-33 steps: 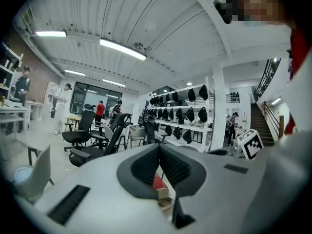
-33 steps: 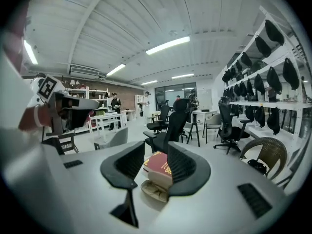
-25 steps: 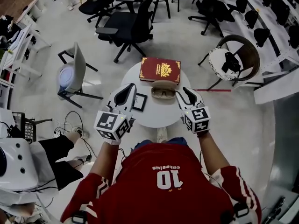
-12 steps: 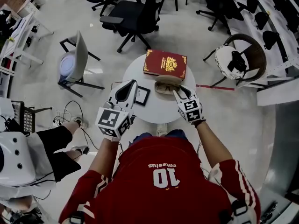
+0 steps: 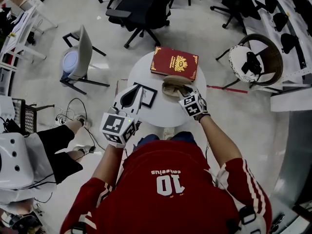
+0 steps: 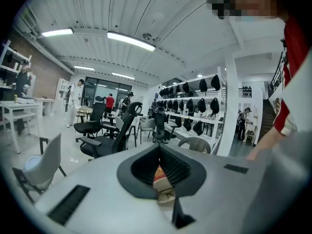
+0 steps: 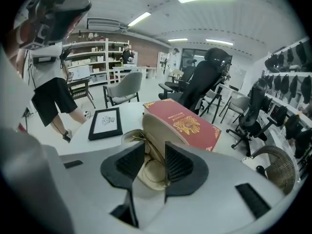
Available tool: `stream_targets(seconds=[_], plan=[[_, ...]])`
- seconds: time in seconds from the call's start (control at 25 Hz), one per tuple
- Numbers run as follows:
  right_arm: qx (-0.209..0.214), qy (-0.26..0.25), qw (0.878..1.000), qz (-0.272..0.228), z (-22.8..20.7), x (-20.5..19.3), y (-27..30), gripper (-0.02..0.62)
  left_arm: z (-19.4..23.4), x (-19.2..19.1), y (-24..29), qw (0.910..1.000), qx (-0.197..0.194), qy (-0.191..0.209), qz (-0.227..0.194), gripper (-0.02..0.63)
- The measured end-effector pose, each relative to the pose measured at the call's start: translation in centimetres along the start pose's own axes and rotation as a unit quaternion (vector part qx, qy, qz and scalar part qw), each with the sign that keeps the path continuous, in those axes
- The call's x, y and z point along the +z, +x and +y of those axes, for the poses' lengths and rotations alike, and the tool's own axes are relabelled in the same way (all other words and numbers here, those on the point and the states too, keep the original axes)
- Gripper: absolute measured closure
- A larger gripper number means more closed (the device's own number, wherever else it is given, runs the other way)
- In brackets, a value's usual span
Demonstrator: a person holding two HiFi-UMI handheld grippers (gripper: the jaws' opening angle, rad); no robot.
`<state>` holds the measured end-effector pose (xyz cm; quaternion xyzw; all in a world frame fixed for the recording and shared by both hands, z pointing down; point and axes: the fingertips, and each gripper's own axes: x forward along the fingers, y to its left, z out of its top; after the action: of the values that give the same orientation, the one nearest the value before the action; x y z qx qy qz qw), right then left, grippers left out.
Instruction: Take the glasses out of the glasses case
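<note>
**Glasses case**: beige, lid standing open, is lying on the round white table just beside the near long edge of the red book. The glasses, thin wire frame, are lying in its lower shell.

**Red book:** hardcover, is showing gold corner ornament and a gold crest. Its lettering is reading too small to make out.

**Picture frame**: black, holding a small line drawing, is lying flat to the book's near left, apart from the case.

**Right tongs**: is reaching into the open case from the book's near side. Its jaws are standing apart with the wire frame running between them, and neither pad is visibly pressing it.

**Left tongs**: is pointing toward the book from its near left, tips beside the frame. Its jaws are meeting at the tips and gripping nothing.

**Marker cube**: each tongs is carrying one, printed with black-and-white squares.

**Red shirt**: is bearing a white "10". The smaller word by it is not legible.

**Room:**
- The pale glossy floor is reflecting light.
- Black office chairs are standing beyond the book.
- A grey chair is standing to the book's left and a wicker chair to its right.
- Red tape is lying on the floor at the book's right.
- White racks are holding dark rounded items.
- Strip lights are glowing overhead.
- A person in black shorts is standing at the book's near left.
</note>
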<state>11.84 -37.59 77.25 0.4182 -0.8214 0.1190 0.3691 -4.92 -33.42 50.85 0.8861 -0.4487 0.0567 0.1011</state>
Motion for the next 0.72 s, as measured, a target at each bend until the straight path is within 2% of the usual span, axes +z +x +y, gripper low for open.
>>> stream_targets(seconds=[0.28,0.72], plan=[[0.012,-0.065,0.997,0.047,-0.2,-2.3,4.0,0.462,0.6,-1.8,0.2,0.9994,0.017,-0.002,0.029,0.597],[0.017,-0.127,0.990,0.066,0.0,-2.8,6.9,0.483,1.9,-2.8,0.2,0.9988,0.043,-0.005,0.024,0.597]])
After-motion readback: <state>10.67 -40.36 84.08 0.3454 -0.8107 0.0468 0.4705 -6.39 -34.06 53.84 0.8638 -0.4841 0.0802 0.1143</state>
